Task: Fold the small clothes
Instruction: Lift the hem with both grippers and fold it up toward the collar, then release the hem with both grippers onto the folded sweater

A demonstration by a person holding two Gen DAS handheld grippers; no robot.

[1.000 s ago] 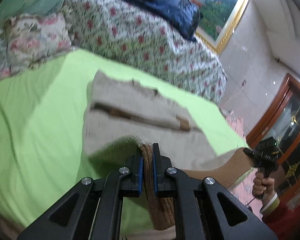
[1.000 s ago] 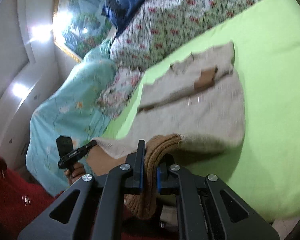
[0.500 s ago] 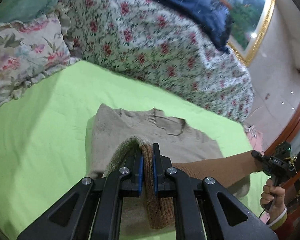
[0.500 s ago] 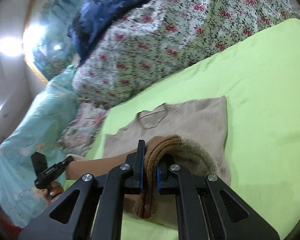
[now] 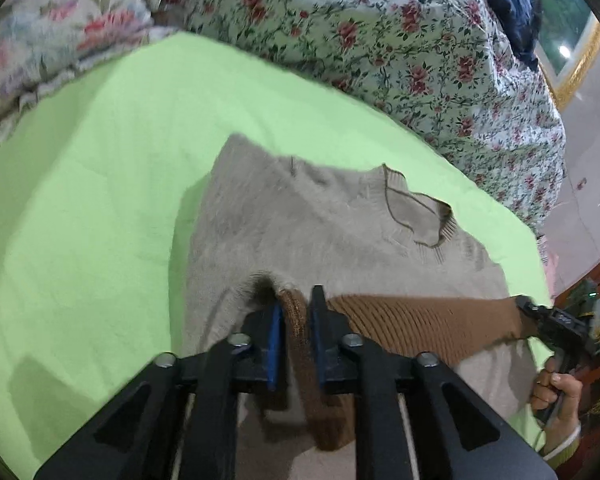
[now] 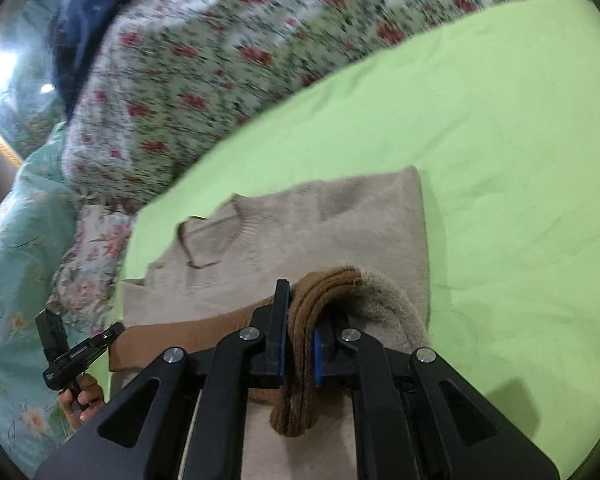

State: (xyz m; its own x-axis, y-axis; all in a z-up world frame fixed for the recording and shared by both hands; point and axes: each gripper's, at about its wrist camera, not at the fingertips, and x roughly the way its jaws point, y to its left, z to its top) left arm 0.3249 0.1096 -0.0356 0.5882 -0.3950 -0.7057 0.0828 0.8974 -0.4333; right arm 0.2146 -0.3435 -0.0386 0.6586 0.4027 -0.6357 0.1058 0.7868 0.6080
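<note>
Both grippers, left (image 5: 293, 322) and right (image 6: 300, 320), stay clamped on the brown hem (image 5: 420, 320), now carried forward over the sweater (image 5: 300, 216) on the sheet (image 5: 80, 200); the fold looks nearly laid.

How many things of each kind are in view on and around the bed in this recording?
Sweater: 1
Grippers, left gripper and right gripper: 2
Green sheet: 1
Floral quilt: 1
Floral pillow: 1
Blue garment: 1
Teal blanket: 1
Total: 8
</note>
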